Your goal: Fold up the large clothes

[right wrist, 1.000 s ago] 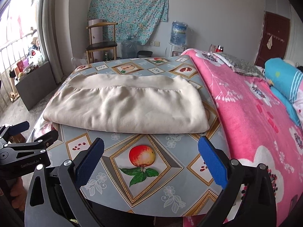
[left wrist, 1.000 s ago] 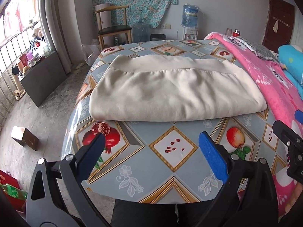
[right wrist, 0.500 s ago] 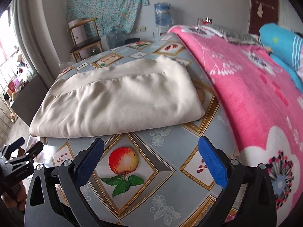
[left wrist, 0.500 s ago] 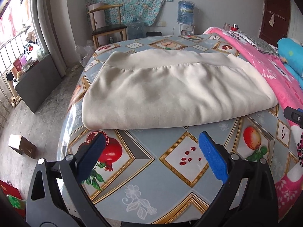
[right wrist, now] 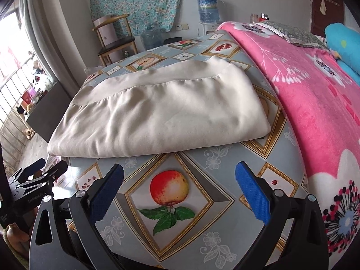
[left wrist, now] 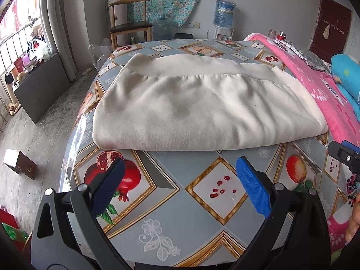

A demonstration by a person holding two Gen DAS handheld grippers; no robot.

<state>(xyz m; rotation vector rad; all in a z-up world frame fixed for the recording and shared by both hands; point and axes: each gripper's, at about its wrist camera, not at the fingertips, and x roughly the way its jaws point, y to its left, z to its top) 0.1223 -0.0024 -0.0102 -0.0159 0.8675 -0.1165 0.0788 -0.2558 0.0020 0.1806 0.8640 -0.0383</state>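
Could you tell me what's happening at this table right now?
A person holds a gripper in each hand over a table with a fruit-print cloth. A cream garment lies on it, folded into a flat rectangle. The left gripper and right gripper are both open and empty, short of the garment's near edge and not touching it. A pink blanket lies beside the table.

A pink fuzzy blanket with flowers (right wrist: 315, 94) lies beside a shiny fruit-picture cloth (left wrist: 175, 202); a wooden chair (left wrist: 129, 25) stands behind.
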